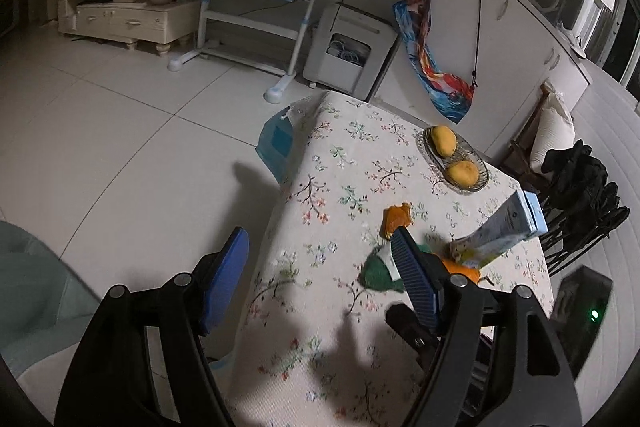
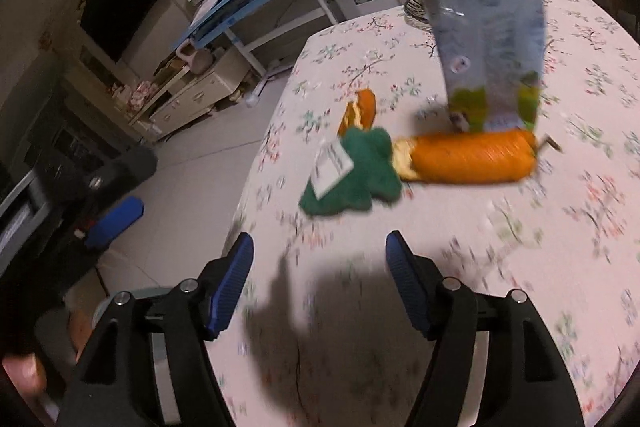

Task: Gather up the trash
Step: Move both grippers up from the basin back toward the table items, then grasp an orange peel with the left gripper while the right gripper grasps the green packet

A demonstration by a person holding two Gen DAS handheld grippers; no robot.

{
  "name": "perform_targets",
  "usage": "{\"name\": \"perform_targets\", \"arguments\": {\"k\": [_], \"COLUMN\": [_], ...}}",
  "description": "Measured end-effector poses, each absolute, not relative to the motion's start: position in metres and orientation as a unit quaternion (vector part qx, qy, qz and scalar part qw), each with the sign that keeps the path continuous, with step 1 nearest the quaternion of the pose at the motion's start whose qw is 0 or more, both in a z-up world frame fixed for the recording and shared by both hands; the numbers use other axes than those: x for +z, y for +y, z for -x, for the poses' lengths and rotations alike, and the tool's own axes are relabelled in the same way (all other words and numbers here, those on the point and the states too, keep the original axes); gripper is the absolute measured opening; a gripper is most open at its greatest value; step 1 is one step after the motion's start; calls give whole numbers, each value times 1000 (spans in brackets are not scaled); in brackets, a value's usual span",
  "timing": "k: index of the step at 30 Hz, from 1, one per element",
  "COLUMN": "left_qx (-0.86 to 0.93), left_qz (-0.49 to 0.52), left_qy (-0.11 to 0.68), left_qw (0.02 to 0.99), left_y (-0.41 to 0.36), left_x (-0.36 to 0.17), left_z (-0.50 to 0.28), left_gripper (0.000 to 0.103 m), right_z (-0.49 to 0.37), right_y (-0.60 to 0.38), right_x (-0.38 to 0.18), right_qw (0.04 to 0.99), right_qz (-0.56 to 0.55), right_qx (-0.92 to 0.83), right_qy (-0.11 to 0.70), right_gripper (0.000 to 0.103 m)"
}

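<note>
Both the left gripper (image 1: pixel 316 279) and right gripper (image 2: pixel 320 283) hang spread and empty short of the counter (image 2: pixel 520 267), whose carton (image 2: pixel 486 27) stands at one o'clock, apparently awaiting collection.

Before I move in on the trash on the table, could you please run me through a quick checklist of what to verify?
1. Right gripper empty, jaws apart: ok.
2. Left gripper empty, jaws apart: ok.
3. Blue carton upright on the tablecloth, ahead of the right gripper: ok.
4. Path to the carton free: not ok; the plush carrot lies across its base, nearer to the gripper.
5. Small orange scrap within sight, beside the carrot's green leaves: ok.
6. Fruit bowl holding two mangoes stands apart from the trash: ok.
</note>
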State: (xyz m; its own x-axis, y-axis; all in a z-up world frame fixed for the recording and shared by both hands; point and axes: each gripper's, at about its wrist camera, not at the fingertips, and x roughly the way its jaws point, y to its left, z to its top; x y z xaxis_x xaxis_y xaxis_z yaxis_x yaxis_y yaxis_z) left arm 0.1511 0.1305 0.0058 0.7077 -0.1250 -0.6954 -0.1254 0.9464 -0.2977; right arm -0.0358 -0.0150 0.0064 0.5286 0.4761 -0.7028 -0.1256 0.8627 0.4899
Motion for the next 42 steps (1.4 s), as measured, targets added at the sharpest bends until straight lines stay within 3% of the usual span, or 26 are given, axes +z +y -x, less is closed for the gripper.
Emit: {"name": "perform_targets", "arguments": {"k": [11,16,20,24,35,42], "left_qx": [4,0,-11,-23,-70,-66], "left_qz": [166,160,140,109,58,24], "left_qy": [393,410,427,439,477,473], "left_qw": [904,898,893,891,874,878], "left_y": [130,125,111,93,57,44], "left_x": [-2,-12,-22,-30,-50,-56], "left_z": [-190,-209,-224,-233,-236,-235], "left_gripper": [72,72,73,73,73,73], "right_z": [5,12,12,15,75,93], "right_y": [-2,2,-6,-13,-58,-84], "right_x": [-1,-3,-3,-3,4,3], "right_qw": [872,886,882,874,846,842], "right_qz": [-186,-112,-92,-75,-31,-45], "right_qx": [116,121,149,185,236,226], "right_qy": [438,433,438,444,477,488], "right_gripper": [68,58,42,34,34,40]}}
